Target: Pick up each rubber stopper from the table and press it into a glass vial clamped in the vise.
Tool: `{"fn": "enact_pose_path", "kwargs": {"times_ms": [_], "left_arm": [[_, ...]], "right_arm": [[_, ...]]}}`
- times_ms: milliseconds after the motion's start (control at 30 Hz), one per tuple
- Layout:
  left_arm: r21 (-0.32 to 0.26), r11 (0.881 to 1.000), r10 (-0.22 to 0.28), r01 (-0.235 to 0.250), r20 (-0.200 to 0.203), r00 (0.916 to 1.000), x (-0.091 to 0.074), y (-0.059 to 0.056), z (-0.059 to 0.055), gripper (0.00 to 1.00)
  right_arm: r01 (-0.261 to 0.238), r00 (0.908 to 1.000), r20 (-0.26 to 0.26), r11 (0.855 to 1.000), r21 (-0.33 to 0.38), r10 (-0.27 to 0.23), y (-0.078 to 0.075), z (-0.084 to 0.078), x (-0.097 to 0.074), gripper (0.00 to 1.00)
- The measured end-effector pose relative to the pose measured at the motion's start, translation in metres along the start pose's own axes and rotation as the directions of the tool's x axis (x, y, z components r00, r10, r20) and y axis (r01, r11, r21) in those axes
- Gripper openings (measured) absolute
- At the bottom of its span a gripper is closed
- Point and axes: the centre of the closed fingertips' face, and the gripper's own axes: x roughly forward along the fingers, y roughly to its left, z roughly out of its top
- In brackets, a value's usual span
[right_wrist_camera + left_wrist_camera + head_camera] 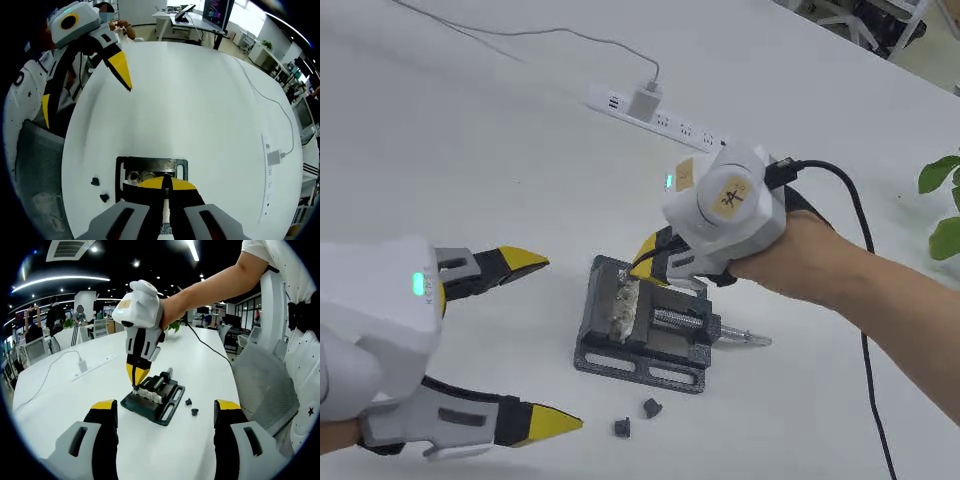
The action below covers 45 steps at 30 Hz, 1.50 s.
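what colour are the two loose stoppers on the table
Dark grey, almost black; the stoppers show best in the head view.

Vise [645, 340] on table [470, 150], vials [623, 305] clamped in it, right gripper [644, 266] over them, two stoppers [652, 407] just before it, power strip [660, 115] well behind.

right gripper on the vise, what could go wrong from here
The right gripper, jaws shut, has its tips at the clear glass vials in the black metal vise; an off-centre push might chip one. The two small black rubber stoppers lie loose beside the vise, so the open left gripper could knock them away.
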Motion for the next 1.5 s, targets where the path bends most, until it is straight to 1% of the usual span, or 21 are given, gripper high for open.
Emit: {"fn": "enact_pose_path", "kwargs": {"times_ms": [100, 167, 300, 433, 533, 667, 700, 833, 900, 1033, 1100, 1233, 1367, 1500], "left_arm": [[0.0, 1.0, 0.0, 0.0, 0.0, 1.0, -0.0002, 0.0, -0.0002, 0.78], [0.0, 1.0, 0.003, -0.003, 0.0, 1.0, -0.0008, 0.0003, 0.0, 0.78], [-0.003, 1.0, 0.008, -0.008, 0.001, 1.0, -0.0022, 0.0015, -0.0001, 0.78], [-0.003, 1.0, 0.01, -0.01, 0.002, 0.9999, -0.0029, 0.002, 0.0001, 0.77], [-0.003, 1.0, 0.014, -0.014, 0.003, 0.9999, -0.0032, 0.0031, 0.0, 0.77], [-0.003, 1.0, 0.016, -0.016, 0.005, 0.9999, -0.003, 0.0038, 0.0005, 0.77], [-0.003, 1.0, 0.017, -0.017, 0.005, 0.9998, -0.003, 0.0039, 0.0009, 0.77], [-0.003, 1.0, 0.02, -0.02, 0.008, 0.9998, -0.0032, 0.0048, 0.0012, 0.77], [-0.003, 1.0, 0.022, -0.022, 0.006, 0.9997, -0.0033, 0.0055, 0.0006, 0.76], [-0.004, 1.0, 0.026, -0.026, 0.007, 0.9996, -0.0036, 0.0063, 0.0003, 0.76], [-0.006, 1.0, 0.026, -0.026, 0.005, 0.9997, -0.0036, 0.0064, -0.0003, 0.76], [-0.006, 1.0, 0.028, -0.028, 0.002, 0.9996, -0.0034, 0.0069, -0.0013, 0.76], [-0.007, 0.999, 0.035, -0.035, 0.007, 0.9994, -0.0033, 0.0086, 0.0004, 0.76], [-0.004, 0.999, 0.034, -0.034, 0.006, 0.9994, -0.003, 0.0085, 0.001, 0.76]], "right_arm": [[-0.002, 0.9999, -0.011, 1.0, -0.013, 0.002, 0.0003, -0.0003, 0.0004, 0.0], [-0.003, 0.9997, -0.025, 1.0, 0.023, 0.004, 0.0, 0.0001, 0.0009, 0.0], [-0.012, 0.9993, -0.035, 0.999, 0.041, 0.014, -0.0005, -0.0007, 0.0016, 0.0], [-0.011, 0.9987, -0.048, 0.999, 0.042, 0.013, 0.0005, -0.0013, 0.0017, 0.0], [-0.004, 0.9986, -0.052, 1.0, 0.025, 0.005, 0.001, -0.0022, 0.002, 0.0], [-0.003, 0.9982, -0.06, 1.0, 0.031, 0.005, 0.0004, -0.003, 0.0022, 0.0], [-0.002, 0.9978, -0.067, 1.0, 0.018, 0.003, 0.0006, -0.003, 0.0025, 0.0], [0.008, 0.9978, -0.066, 1.0, 0.012, -0.007, 0.0007, -0.0034, 0.0027, 0.0], [0.013, 0.9975, -0.07, 1.0, -0.002, -0.013, 0.0016, -0.0036, 0.003, 0.0], [0.014, 0.9973, -0.073, 1.0, 0.011, -0.013, -0.0003, -0.0036, 0.004, 0.0], [0.012, 0.9973, -0.073, 1.0, 0.002, -0.012, 0.0001, -0.0037, 0.0038, 0.0], [0.003, 0.9963, -0.086, 1.0, 0.013, -0.002, -0.0007, -0.0036, 0.0045, 0.0], [0.013, 0.9957, -0.092, 1.0, 0.011, -0.012, -0.0007, -0.004, 0.0051, 0.0], [0.02, 0.9966, -0.08, 1.0, 0.019, -0.019, -0.0006, -0.0046, 0.0053, 0.0]]}}
